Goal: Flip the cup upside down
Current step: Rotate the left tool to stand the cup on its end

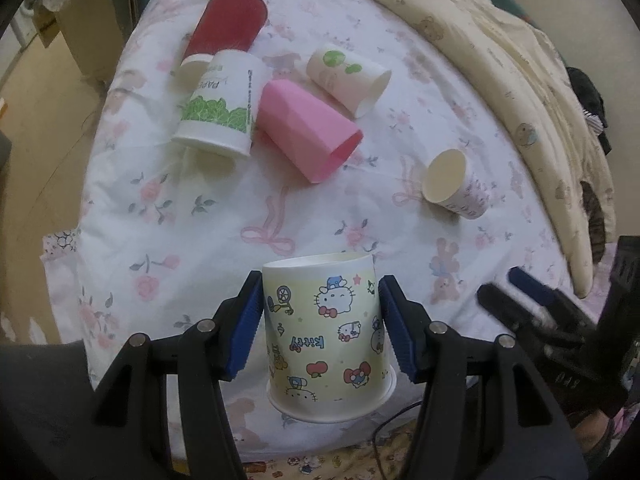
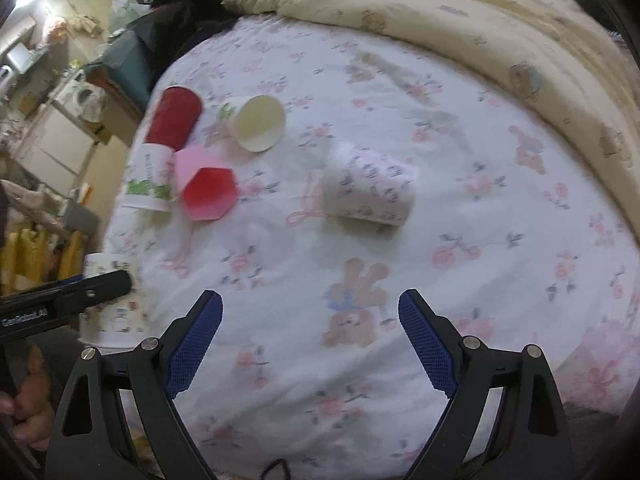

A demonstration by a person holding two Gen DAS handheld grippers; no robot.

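Observation:
A Hello Kitty paper cup stands upside down on the floral bedsheet, rim down, between my left gripper's blue pads. My left gripper is around the cup with its pads at the cup's sides; a thin gap shows on each side. The same cup appears blurred at the left of the right wrist view, behind the left gripper's finger. My right gripper is open and empty above the sheet. It shows at the right edge of the left wrist view.
Several cups lie on their sides further back: a red cup, a white cup with green leaves, a pink cup, a cup with green circles and a small patterned cup. A cream duvet lies right.

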